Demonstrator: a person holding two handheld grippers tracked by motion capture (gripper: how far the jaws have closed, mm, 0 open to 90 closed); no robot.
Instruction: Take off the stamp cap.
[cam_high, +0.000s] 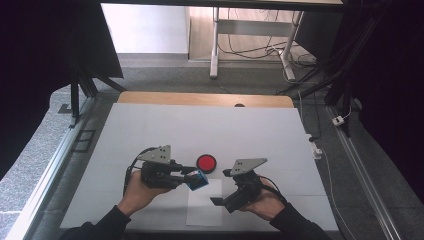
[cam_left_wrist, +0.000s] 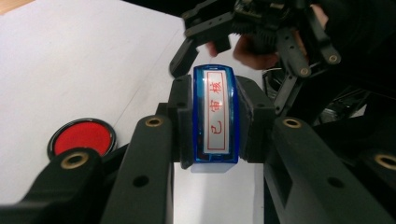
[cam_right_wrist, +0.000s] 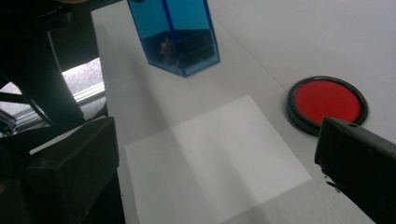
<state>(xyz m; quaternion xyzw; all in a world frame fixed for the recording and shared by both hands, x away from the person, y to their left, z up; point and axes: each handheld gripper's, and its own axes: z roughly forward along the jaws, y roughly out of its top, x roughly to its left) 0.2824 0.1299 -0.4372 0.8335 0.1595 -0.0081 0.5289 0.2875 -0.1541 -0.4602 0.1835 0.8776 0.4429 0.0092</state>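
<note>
Translucent blue rectangular stamp (cam_left_wrist: 215, 119) sits clamped in left gripper (cam_left_wrist: 215, 122) fingers; right gripper (cam_right_wrist: 219, 154) fingers spread over flat paper (cam_right_wrist: 210, 158).

A sheet of paper (cam_high: 205, 202) lies flat on the worktop (cam_high: 150, 125), near its front edge. An ink pad (cam_high: 206, 162) sits on the worktop just behind the paper. A stamp (cam_high: 197, 179), clamped in the left tool (cam_high: 192, 176), hangs above the paper's back left corner. The right tool (cam_high: 222, 187), jaws apart, hovers at the paper's right edge.
</note>
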